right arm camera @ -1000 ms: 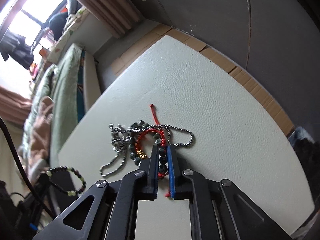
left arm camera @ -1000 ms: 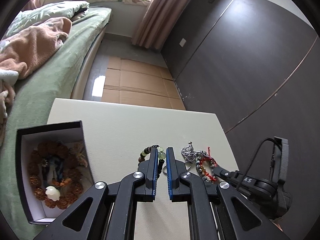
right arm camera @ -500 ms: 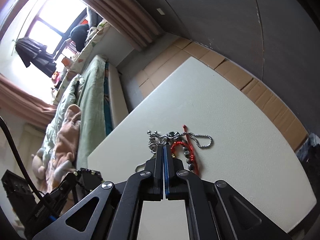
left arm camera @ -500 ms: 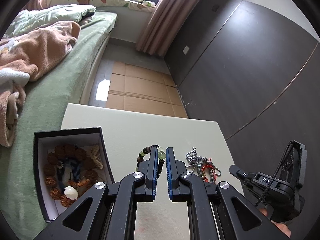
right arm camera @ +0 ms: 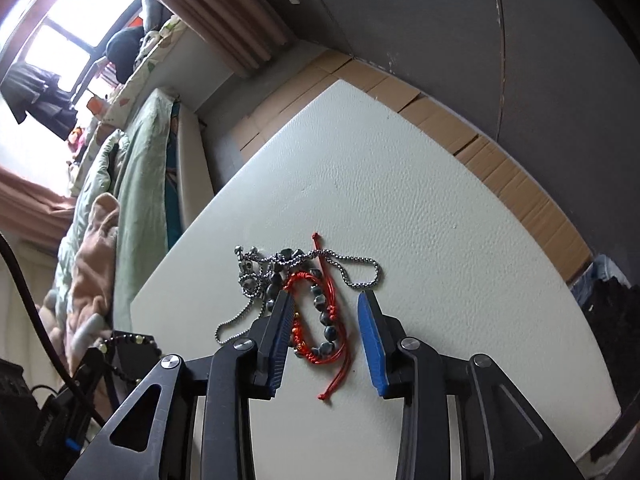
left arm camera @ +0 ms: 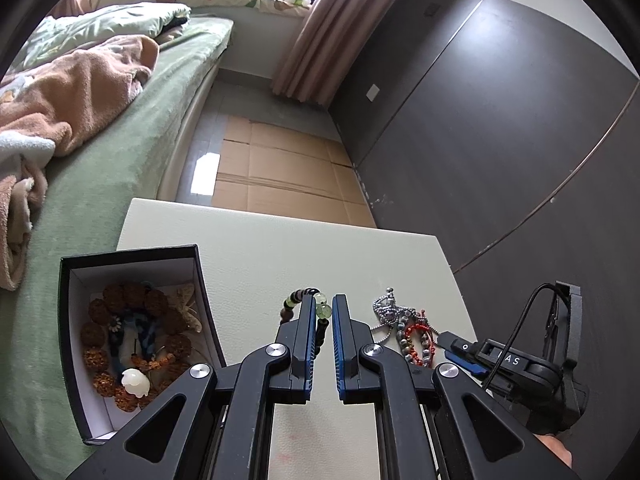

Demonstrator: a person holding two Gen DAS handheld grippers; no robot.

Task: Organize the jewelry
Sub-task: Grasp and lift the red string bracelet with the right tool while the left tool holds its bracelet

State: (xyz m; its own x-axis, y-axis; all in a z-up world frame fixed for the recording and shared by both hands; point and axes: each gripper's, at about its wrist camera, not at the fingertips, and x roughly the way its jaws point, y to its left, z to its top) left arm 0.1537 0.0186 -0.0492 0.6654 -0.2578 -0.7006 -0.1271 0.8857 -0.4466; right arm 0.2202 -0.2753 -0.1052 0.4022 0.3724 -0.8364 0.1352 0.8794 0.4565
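Observation:
My left gripper (left arm camera: 323,307) is shut on a dark bead bracelet with green beads (left arm camera: 316,312) and holds it above the white table (left arm camera: 256,264). That bracelet also shows in the right wrist view (right arm camera: 120,344). My right gripper (right arm camera: 324,300) is open, its jaws either side of a red cord bracelet with dark beads (right arm camera: 320,320) lying on the table. A silver ball chain (right arm camera: 352,268) lies tangled with it. The pile also shows in the left wrist view (left arm camera: 404,328), beside the right gripper's tip (left arm camera: 456,350). An open black box (left arm camera: 132,332) at the left holds a brown bead bracelet (left arm camera: 132,344).
The table (right arm camera: 400,184) is small; its far and right edges drop to a cardboard-covered floor (left arm camera: 280,172). A green bed (left arm camera: 100,168) with blankets runs along the left. A dark wall (left arm camera: 500,140) stands to the right.
My right gripper shut on the red bracelet, lifted away, then came back down and opened around it. My left gripper rose and pulled back a little, still holding the bead bracelet.

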